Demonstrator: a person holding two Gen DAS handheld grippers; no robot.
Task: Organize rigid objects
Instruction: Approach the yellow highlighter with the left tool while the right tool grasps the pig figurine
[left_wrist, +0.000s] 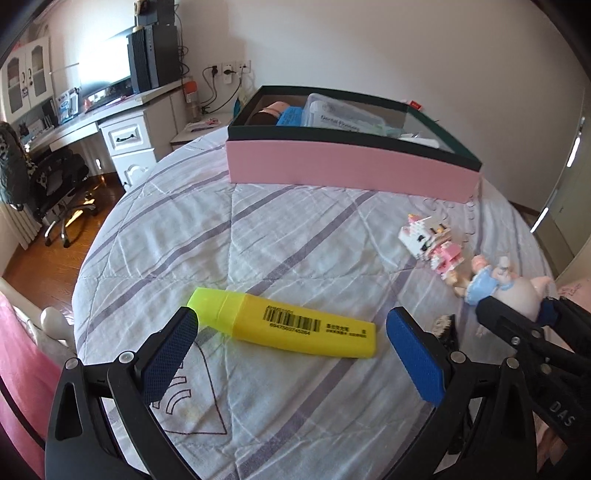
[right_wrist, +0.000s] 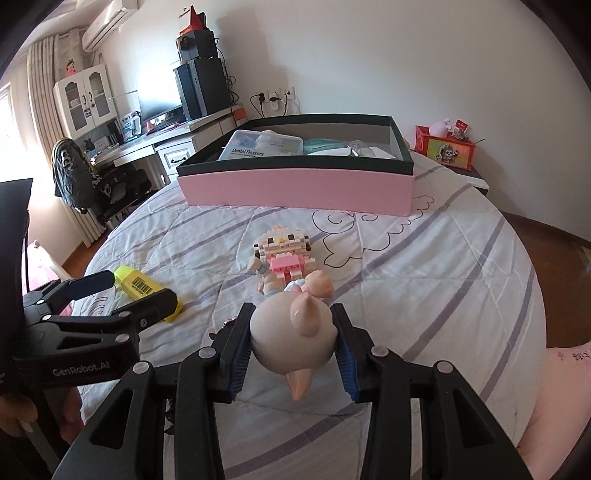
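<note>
A yellow highlighter (left_wrist: 284, 325) lies on the bed between the open jaws of my left gripper (left_wrist: 291, 332); it also shows in the right wrist view (right_wrist: 146, 290). My right gripper (right_wrist: 293, 336) is shut on a pale pink pig figurine (right_wrist: 295, 332), also seen in the left wrist view (left_wrist: 521, 291). A blue-dressed doll (right_wrist: 295, 286) and a pink-and-white brick cat figure (right_wrist: 282, 251) lie just beyond the pig. A pink box with a dark rim (right_wrist: 295, 188) stands farther back, holding a dental flossers case (right_wrist: 258, 146) and other items.
The bed has a striped white quilt (left_wrist: 258, 236). A desk with a monitor and a chair stands to the left (left_wrist: 92, 110). A red decorated box (right_wrist: 445, 147) sits on a nightstand at the back right. The left gripper (right_wrist: 122, 295) shows in the right wrist view.
</note>
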